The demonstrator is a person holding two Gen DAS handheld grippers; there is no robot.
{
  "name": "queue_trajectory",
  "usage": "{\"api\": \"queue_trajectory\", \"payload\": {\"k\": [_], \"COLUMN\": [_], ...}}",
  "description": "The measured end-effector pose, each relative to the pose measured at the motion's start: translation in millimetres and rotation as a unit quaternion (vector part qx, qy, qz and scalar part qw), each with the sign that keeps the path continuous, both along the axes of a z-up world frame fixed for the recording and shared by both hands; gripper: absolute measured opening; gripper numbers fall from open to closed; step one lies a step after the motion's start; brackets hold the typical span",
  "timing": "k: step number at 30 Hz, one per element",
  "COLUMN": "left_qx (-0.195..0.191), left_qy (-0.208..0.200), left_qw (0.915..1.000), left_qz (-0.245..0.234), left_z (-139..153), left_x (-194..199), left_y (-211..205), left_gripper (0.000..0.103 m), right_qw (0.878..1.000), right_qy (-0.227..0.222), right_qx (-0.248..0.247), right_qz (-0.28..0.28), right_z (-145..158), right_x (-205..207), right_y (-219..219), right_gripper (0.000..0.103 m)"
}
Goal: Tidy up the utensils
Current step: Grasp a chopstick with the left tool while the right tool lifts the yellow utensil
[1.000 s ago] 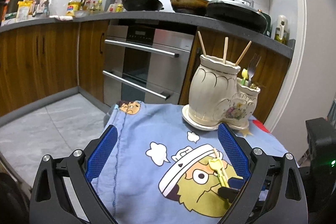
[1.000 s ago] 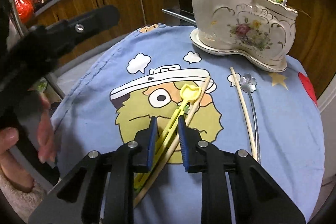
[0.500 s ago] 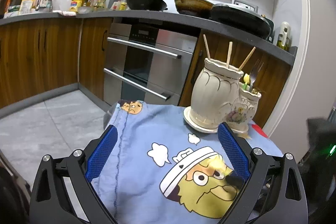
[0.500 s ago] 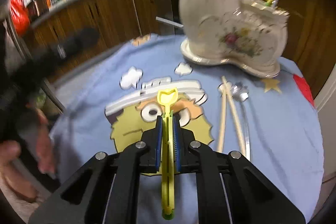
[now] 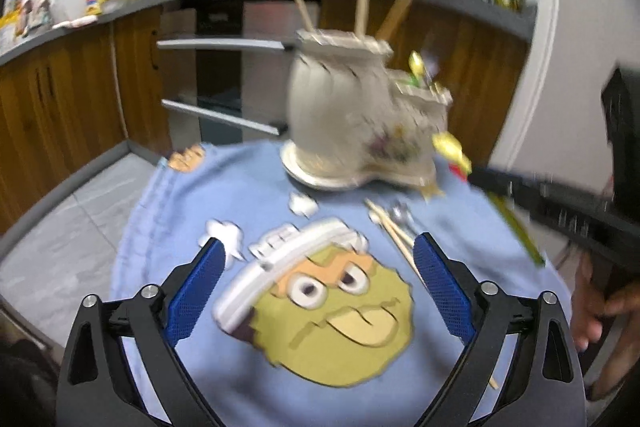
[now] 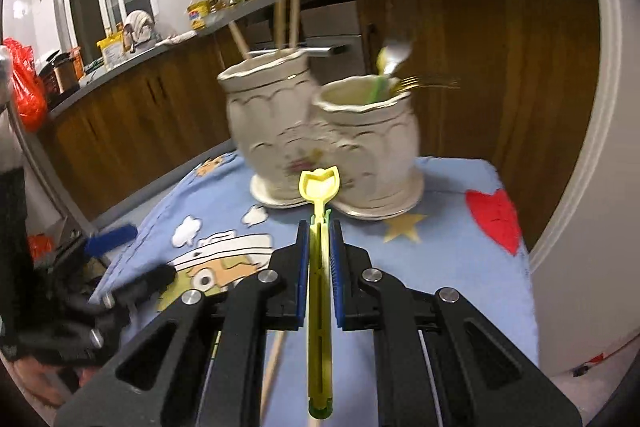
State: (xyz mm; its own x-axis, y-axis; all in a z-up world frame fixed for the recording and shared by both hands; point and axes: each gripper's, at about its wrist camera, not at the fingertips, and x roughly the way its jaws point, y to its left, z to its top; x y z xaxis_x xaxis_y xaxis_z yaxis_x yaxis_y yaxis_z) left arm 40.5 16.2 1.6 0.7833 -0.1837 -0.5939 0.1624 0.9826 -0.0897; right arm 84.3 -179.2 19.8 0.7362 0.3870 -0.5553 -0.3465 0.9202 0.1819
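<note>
My right gripper is shut on a yellow plastic utensil, held in the air with its shovel-shaped head pointing at the cream ceramic holder. The holder's tall pot has three chopsticks in it; its short pot holds a fork and a green-and-yellow utensil. In the left wrist view the yellow utensil hangs at the right side of the holder. Two chopsticks and a metal spoon lie on the cloth. My left gripper is open above the cartoon print with nothing between its fingers.
A blue cartoon tablecloth covers the small table, whose edge drops to the tiled floor on the left. Wooden cabinets, an oven and a counter with pans stand behind. A white wall is close on the right. A person's hand grips the right tool.
The right gripper shut on the yellow utensil, lifted it off the cloth and carried it toward the holder. The chopstick beside it ended up by the spoon. The left gripper shifted sideways, still open.
</note>
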Motion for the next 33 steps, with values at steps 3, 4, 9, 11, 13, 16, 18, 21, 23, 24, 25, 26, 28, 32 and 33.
{"api": "queue_trajectory", "payload": {"k": [3,4,9,11,13,16,18,21,23,24,25,26,28,32,33], "left_qx": [0.008,0.008,0.006,0.004,0.010,0.031,0.054,0.085,0.087,0.093,0.099,0.103,0.114,0.113,0.113], "left_qy": [0.033,0.046,0.089,0.098,0.107,0.119,0.116,0.110,0.115,0.118,0.120,0.124,0.127,0.144,0.148], "left_qw": [0.9993,0.9986,0.9951,0.9939,0.9926,0.9909,0.9904,0.9888,0.9873,0.9863,0.9851,0.9839,0.9815,0.9796,0.9790], "left_qz": [-0.018,-0.025,-0.043,-0.050,-0.056,-0.055,-0.051,-0.054,-0.066,-0.069,-0.073,-0.076,-0.086,-0.083,-0.082], "left_z": [-8,-11,-24,-26,-31,-38,-41,-41,-40,-39,-38,-35,-30,-25,-26], "left_x": [2,3,11,14,15,19,19,20,23,24,26,27,27,27,27], "left_y": [-22,-29,-55,-63,-74,-85,-90,-94,-92,-89,-86,-81,-75,-57,-55], "left_gripper": [0.084,0.076,0.038,0.032,0.028,0.025,0.024,0.009,0.008,0.007,0.006,0.006,0.005,0.005,0.005], "right_qw": [1.000,1.000,1.000,1.000,0.999,0.999,0.999,0.999,0.999,0.999,0.999,0.999,0.999,0.999,0.999], "right_qy": [0.000,0.000,0.006,0.009,0.009,0.011,0.012,0.011,0.010,0.010,0.010,0.010,0.011,0.013,0.013], "right_qx": [0.009,0.012,0.020,0.024,0.025,0.024,0.027,0.030,0.033,0.034,0.035,0.035,0.036,0.035,0.034], "right_qz": [0.001,0.004,0.013,0.017,0.021,0.024,0.026,0.027,0.028,0.028,0.029,0.029,0.030,0.032,0.033], "right_z": [0,-1,-4,-4,-5,-7,-8,-7,-6,-6,-6,-5,-6,-6,-7], "right_x": [-1,-2,-3,-4,-4,-6,-6,-8,-8,-8,-8,-8,-8,-8,-9], "right_y": [-10,-12,-20,-23,-23,-24,-25,-27,-28,-28,-29,-29,-29,-27,-26], "right_gripper": [0.010,0.010,0.010,0.010,0.010,0.010,0.010,0.010,0.010,0.010,0.010,0.010,0.010,0.010,0.010]}}
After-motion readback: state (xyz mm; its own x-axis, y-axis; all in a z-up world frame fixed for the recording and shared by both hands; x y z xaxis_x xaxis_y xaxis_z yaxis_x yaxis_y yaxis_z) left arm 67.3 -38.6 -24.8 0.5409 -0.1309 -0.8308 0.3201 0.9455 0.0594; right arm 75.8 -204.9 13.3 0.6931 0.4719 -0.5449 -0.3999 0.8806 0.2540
